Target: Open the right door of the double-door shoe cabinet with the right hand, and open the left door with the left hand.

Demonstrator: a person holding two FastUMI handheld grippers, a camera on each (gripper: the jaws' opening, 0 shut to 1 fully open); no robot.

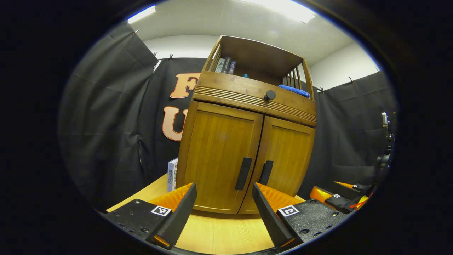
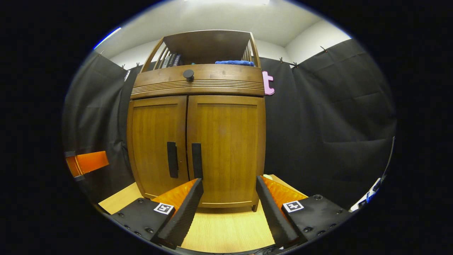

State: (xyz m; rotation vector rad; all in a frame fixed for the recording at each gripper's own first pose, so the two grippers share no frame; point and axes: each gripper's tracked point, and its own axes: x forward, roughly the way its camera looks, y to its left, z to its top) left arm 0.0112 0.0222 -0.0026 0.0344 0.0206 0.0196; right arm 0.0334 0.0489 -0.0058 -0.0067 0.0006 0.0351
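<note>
Nothing of the task is done yet: both doors of the double-door wooden shoe cabinet (image 2: pixel 196 141) stand closed on the pale wooden tabletop (image 2: pixel 226 226). The right door's dark vertical bar handle (image 2: pixel 196 160) and the left door's matching handle (image 1: pixel 243 173) sit side by side at the cabinet's centre seam, untouched. The right gripper (image 2: pixel 229 207) and the left gripper (image 1: pixel 223 212) hover in front of the cabinet, fingers spread wide and empty. Above the doors is a drawer with a round black knob (image 2: pixel 188 74); books (image 1: pixel 225 65) and a blue cloth (image 2: pixel 234 63) lie on the open shelf on top. Nothing blocks the doors.

Wooden shoe cabinet (image 2: pixel 198 141) upright on table, left door (image 2: pixel 157 145) and right door (image 2: pixel 226 148) closed, dark vertical handles (image 2: pixel 196 160)
</note>
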